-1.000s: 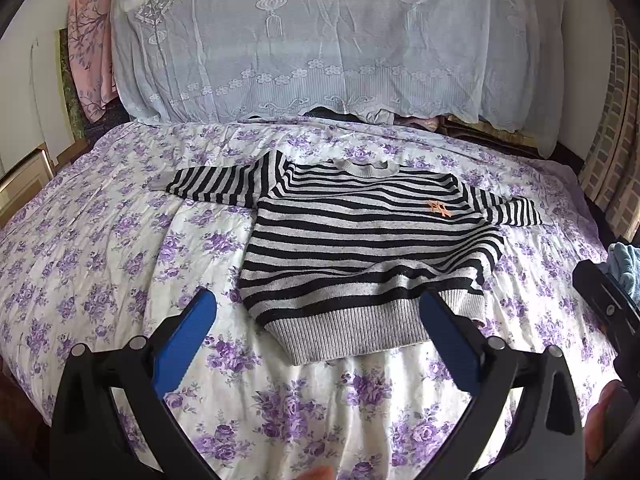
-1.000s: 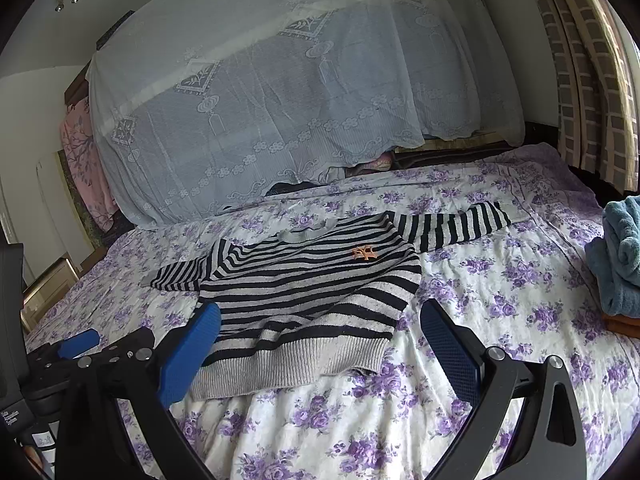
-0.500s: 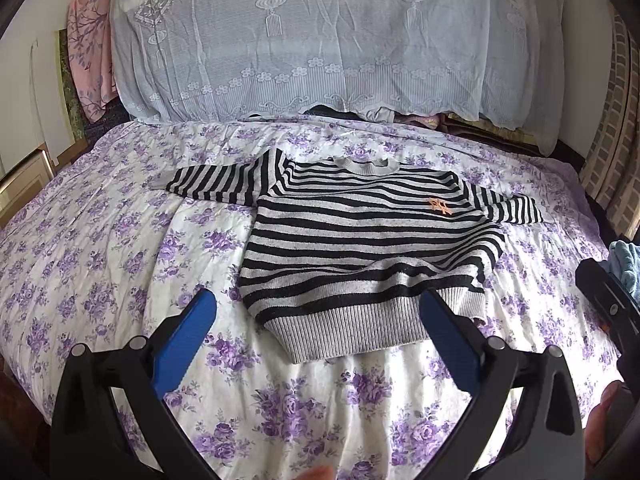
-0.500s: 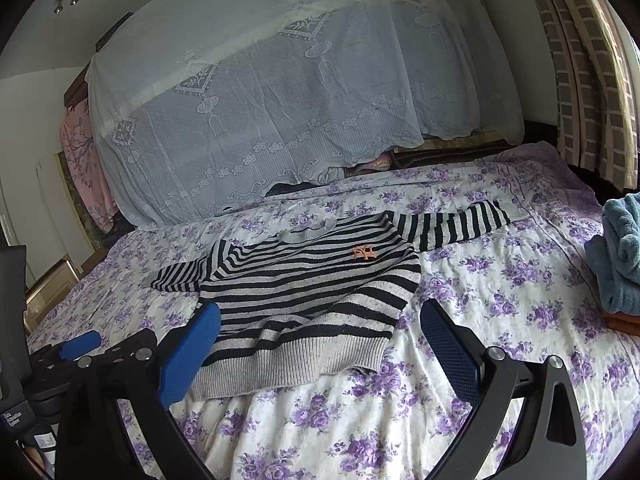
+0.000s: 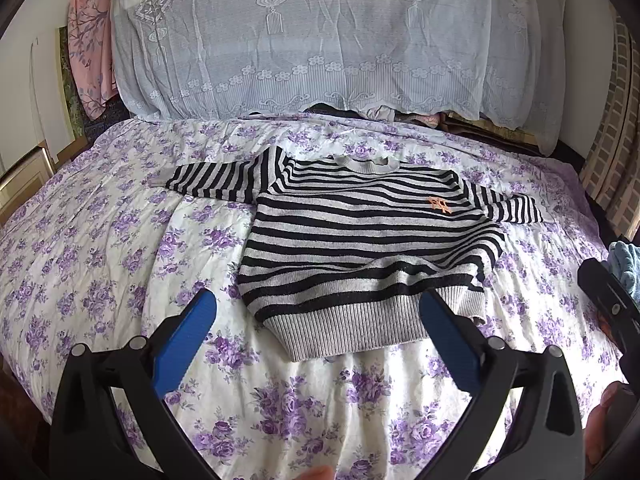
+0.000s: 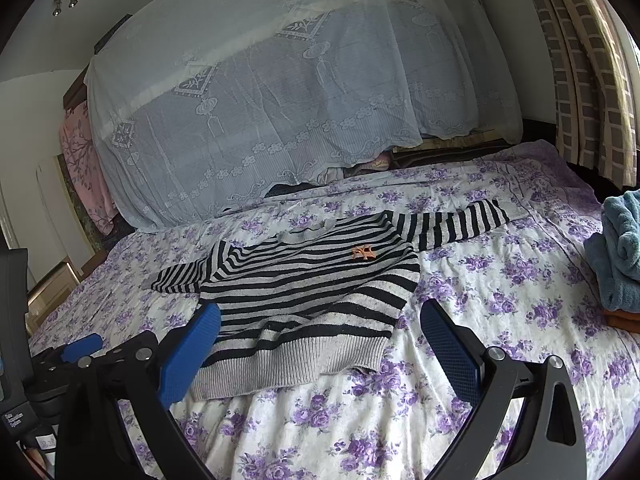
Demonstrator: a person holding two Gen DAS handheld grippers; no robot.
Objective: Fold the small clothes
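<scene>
A striped sweater (image 5: 368, 248) lies flat at frame centre on the floral bed (image 5: 100, 264), sleeves spread. The left claw (image 5: 318, 332) and right claw (image 6: 320, 340) both gape wide, holding nothing.

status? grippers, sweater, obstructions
Left gripper open, empty; right gripper open, empty. Striped sweater flat on floral bedspread, sleeves out, unfolded. Blue towel pile at right, apart from sweater.

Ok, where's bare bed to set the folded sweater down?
Free: the bedspread left of the sweater, below its left sleeve; also the near strip between the hem and the tools. Crowded: the right edge, with the blue towel, and the far end under the lace cover.
</scene>
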